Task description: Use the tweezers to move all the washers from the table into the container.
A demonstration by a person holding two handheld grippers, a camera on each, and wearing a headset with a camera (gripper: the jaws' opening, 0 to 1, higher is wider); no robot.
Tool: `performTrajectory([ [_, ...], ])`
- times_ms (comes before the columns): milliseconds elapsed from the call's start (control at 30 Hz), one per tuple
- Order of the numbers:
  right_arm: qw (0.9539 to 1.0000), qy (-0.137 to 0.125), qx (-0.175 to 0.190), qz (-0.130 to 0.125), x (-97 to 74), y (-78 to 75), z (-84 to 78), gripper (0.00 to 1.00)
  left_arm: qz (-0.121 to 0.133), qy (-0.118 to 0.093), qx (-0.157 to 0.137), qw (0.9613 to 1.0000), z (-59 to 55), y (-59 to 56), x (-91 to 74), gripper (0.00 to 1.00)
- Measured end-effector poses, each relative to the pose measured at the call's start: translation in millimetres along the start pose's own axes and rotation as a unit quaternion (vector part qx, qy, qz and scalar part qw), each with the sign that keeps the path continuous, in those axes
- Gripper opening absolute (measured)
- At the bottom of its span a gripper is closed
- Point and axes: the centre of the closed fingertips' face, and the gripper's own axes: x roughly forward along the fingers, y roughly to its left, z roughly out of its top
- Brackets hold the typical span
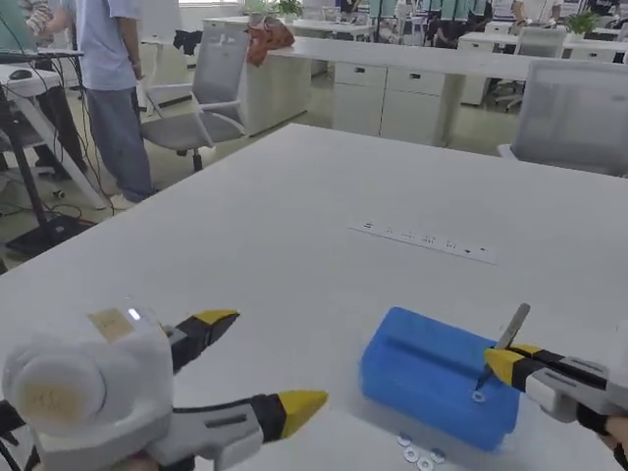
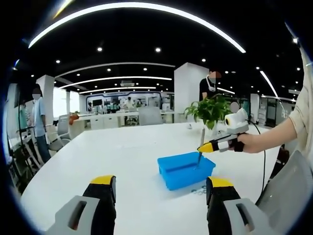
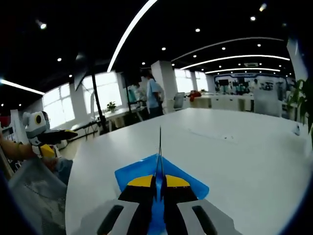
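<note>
Clamping tweezers [image 1: 514, 326] over container [image 1: 422, 368] edge — right claw [image 1: 500, 364], left claw [image 1: 263, 360] spread, well apart

The container [image 1: 427, 378] is a blue rectangular box, sitting flat on the white table [image 1: 294, 245]; the tweezers [image 1: 515, 324] are thin grey metal, clamped between the jaws of the right gripper [image 1: 498, 365], tilted, tips down at the container's near corner; a few small silver washers [image 1: 417, 453] lie flat on the table, just beside the container's near edge; one more seems to lie at the tweezers' tips.
</note>
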Motion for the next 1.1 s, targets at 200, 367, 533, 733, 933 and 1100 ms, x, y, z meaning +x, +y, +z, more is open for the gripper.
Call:
performTrajectory([
  [200,0.9995,-0.024,-0.009,0.019,-16.9,25.7,16.8,0.03,-0.002,0.000,0.001,1.0000,0.4,-2.1,0.3,0.79],
  [367,0.9996,-0.015,-0.016,0.019,-17.9,38.9,9.2,0.03,-0.019,-0.006,-0.015,0.9997,1.6,-6.9,0.5,0.79],
  [533,0.9998,-0.012,0.010,0.011,-13.7,50.2,-4.5,0.03,-0.031,-0.004,-0.019,0.9993,1.0,-11.4,1.5,0.80],
  [733,0.9998,0.004,0.014,-0.012,-3.4,52.7,-23.8,0.03,-0.040,-0.017,-0.040,0.9982,4.5,-10.6,-0.5,0.80],
  [933,0.9988,0.014,0.028,-0.037,3.5,43.1,-48.9,0.04,-0.050,-0.024,-0.048,0.9973,6.0,-12.8,-1.1,0.80],
  [1100,0.9977,0.016,0.040,-0.052,9.4,41.6,-58.2,0.04,-0.057,-0.026,-0.034,0.9975,7.2,-16.7,-1.0,0.80],
])
